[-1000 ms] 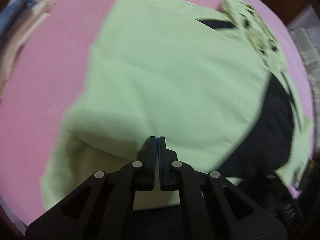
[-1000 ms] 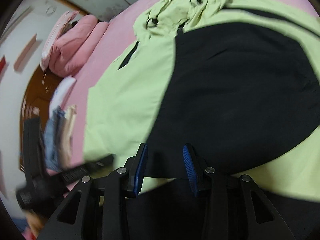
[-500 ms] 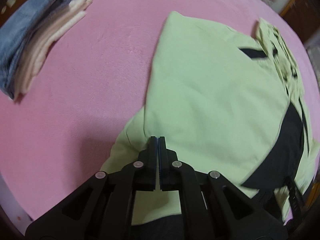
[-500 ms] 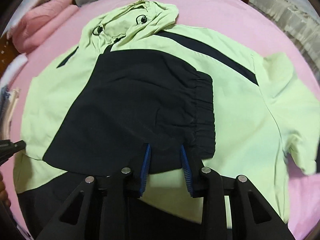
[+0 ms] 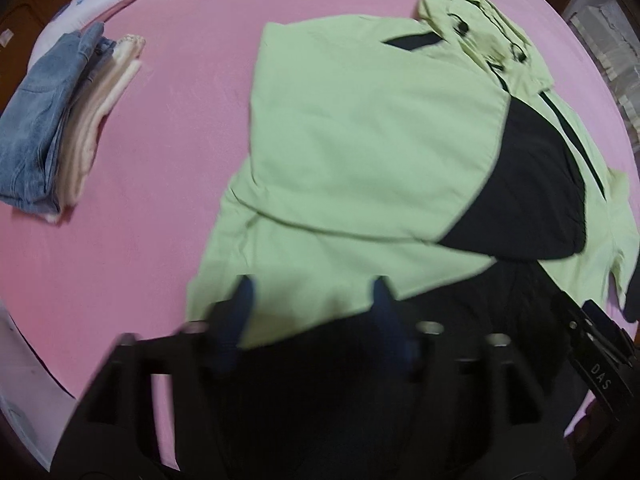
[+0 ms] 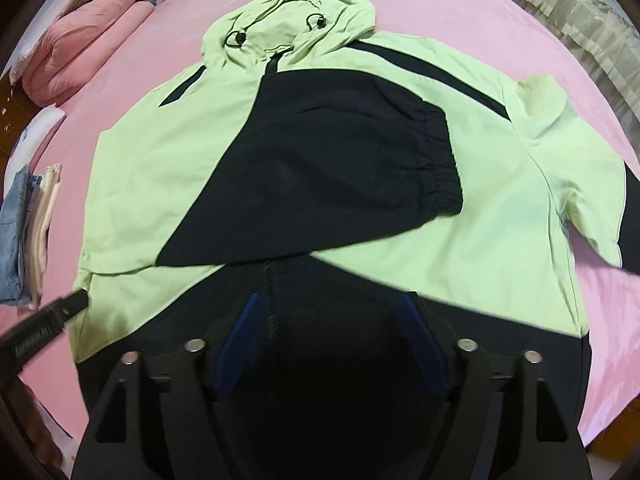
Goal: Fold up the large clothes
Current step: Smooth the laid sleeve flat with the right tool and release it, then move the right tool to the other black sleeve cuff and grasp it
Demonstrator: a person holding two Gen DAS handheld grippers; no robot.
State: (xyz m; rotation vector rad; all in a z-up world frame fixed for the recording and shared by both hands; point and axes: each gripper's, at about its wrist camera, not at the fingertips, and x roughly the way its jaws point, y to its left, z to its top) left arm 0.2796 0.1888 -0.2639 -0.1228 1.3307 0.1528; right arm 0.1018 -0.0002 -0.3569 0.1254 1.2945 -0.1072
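Note:
A lime-green and black hooded jacket (image 6: 500, 208) lies flat on the pink bed, hood (image 6: 288, 24) at the far end. One sleeve is folded across the chest, its black cuff (image 6: 440, 160) pointing right. The jacket also shows in the left wrist view (image 5: 360, 140). My left gripper (image 5: 312, 292) is open and empty above the jacket's near left hem. My right gripper (image 6: 332, 308) is open and empty above the black lower hem. The left gripper's body shows in the right wrist view (image 6: 40, 328), and the right gripper's in the left wrist view (image 5: 596, 356).
A folded stack of blue jeans and cream clothes (image 5: 60, 128) lies on the pink bedspread (image 5: 160, 160) to the left. A pink rolled quilt (image 6: 80, 44) and a white pillow (image 6: 36, 136) sit far left. A lace-covered surface (image 6: 580, 12) lies beyond the bed's right side.
My left gripper opened, letting go of the green fabric, and drew back. My right gripper opened wider and pulled back toward the hem. The folded sleeve now lies flat across the chest.

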